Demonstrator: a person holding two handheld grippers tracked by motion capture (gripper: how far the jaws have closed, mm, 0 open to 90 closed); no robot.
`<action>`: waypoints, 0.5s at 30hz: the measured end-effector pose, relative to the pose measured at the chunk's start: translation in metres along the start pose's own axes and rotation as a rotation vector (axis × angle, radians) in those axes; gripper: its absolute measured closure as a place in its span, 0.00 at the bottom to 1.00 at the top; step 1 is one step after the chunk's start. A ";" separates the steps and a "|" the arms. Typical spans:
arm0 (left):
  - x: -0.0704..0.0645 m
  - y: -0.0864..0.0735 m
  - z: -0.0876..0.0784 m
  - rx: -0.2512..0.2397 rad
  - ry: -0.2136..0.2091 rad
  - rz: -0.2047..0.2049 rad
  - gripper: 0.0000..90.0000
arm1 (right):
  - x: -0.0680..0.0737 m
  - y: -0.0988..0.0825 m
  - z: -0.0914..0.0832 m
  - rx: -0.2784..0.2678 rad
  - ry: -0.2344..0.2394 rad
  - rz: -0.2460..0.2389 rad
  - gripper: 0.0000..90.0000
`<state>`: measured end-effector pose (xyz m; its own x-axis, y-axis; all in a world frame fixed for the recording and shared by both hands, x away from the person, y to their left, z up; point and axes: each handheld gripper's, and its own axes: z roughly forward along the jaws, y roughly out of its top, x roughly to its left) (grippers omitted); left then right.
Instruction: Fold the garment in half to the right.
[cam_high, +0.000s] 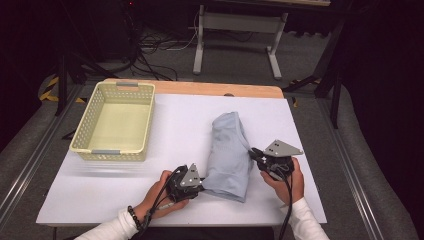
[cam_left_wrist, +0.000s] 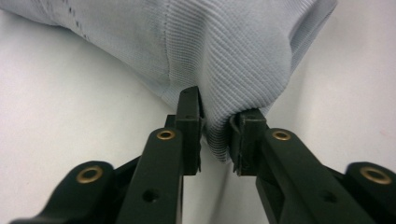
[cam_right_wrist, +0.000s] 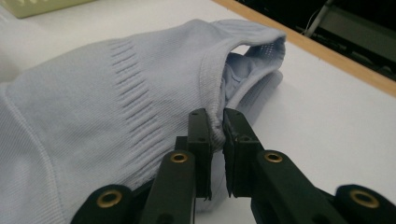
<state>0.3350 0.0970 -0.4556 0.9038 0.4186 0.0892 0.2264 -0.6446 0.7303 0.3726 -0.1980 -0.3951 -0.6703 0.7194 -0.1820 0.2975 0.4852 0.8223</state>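
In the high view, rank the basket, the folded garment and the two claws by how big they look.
1. The yellow basket, largest.
2. The light blue folded garment, somewhat smaller.
3. The left claw and the right claw, smallest; they look alike, so no order between them.

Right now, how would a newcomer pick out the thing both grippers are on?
On the white table, right of the pale yellow perforated plastic basket, lies a folded light blue ribbed knit garment. It is the table's one soft cloth thing, pinched at its near edges.
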 end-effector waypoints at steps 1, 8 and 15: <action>0.000 0.000 0.000 -0.003 -0.002 -0.002 0.82 | 0.001 -0.003 -0.001 0.012 -0.003 -0.002 0.92; -0.001 0.000 0.005 0.004 -0.005 0.006 0.81 | -0.005 -0.030 0.018 0.095 0.022 0.057 0.90; 0.001 -0.001 0.007 -0.011 -0.014 -0.002 0.81 | -0.004 -0.039 0.035 0.139 0.005 0.033 0.86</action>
<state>0.3383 0.0937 -0.4614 0.9085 0.4104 0.0785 0.2240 -0.6370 0.7377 0.3872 -0.2022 -0.4450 -0.6620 0.7338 -0.1526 0.4106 0.5254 0.7452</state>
